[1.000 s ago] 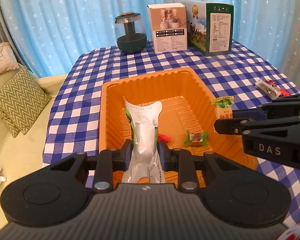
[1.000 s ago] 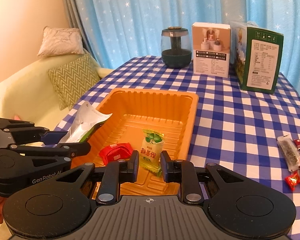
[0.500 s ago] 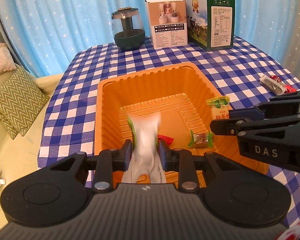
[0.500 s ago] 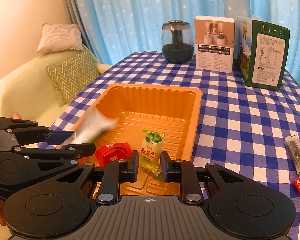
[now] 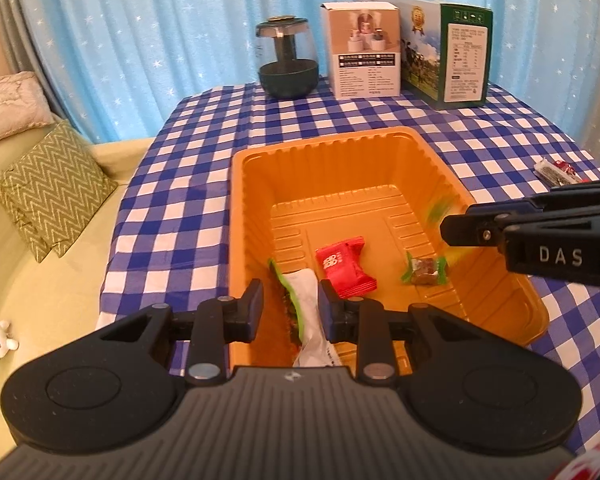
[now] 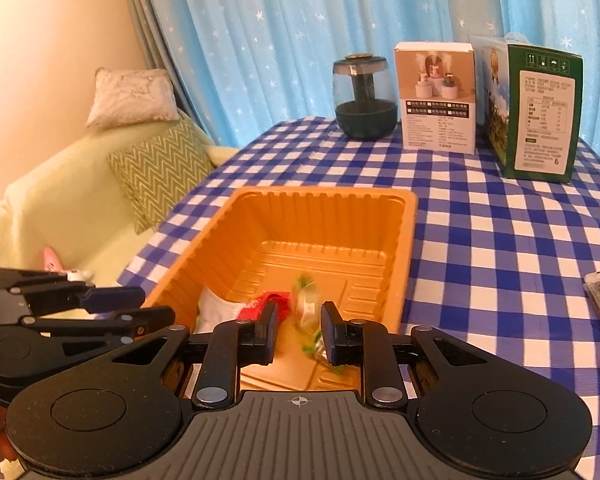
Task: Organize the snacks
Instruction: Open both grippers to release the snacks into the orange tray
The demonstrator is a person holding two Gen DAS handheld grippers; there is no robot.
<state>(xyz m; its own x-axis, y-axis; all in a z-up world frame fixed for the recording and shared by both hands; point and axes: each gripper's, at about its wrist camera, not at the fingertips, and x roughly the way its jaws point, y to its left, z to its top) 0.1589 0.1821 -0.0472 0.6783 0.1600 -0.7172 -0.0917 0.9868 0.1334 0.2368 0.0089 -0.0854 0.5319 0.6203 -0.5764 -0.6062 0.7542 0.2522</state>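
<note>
Left wrist view: a white-and-green foil packet (image 5: 303, 300) lies slumped on the floor of the orange tray (image 5: 236, 208), at its near edge. It sits between the fingers of the left claw (image 5: 291, 292), which stand narrowly parted. A gap shows at the left pad, so nothing is pinched.

Beside it rest a red pillow-pack (image 5: 343, 268) and a small brown sweet in a green twist wrapper (image 5: 423, 272).

From the right wrist view, the right claw (image 6: 300, 316) hangs over the tray's near right corner. A yellow-green sachet (image 6: 305, 300) sits as a blur between its narrowly set fingers, and whether they grip it cannot be told.

More wrapped snacks (image 5: 555, 170) wait near the right edge of the checked tabletop (image 5: 180, 200).

All of these look light, thin and crinkly, with slick film that bends and slides rather than holding a shape. The flat sealed end seams are likely the surest place to take hold, since a pinch on the puffed middle could squirt a pack free or crush what is inside.

The tray is thin moulded plastic with ribbed walls and a stepped floor, probably springy and easily nudged across the cloth.
</note>
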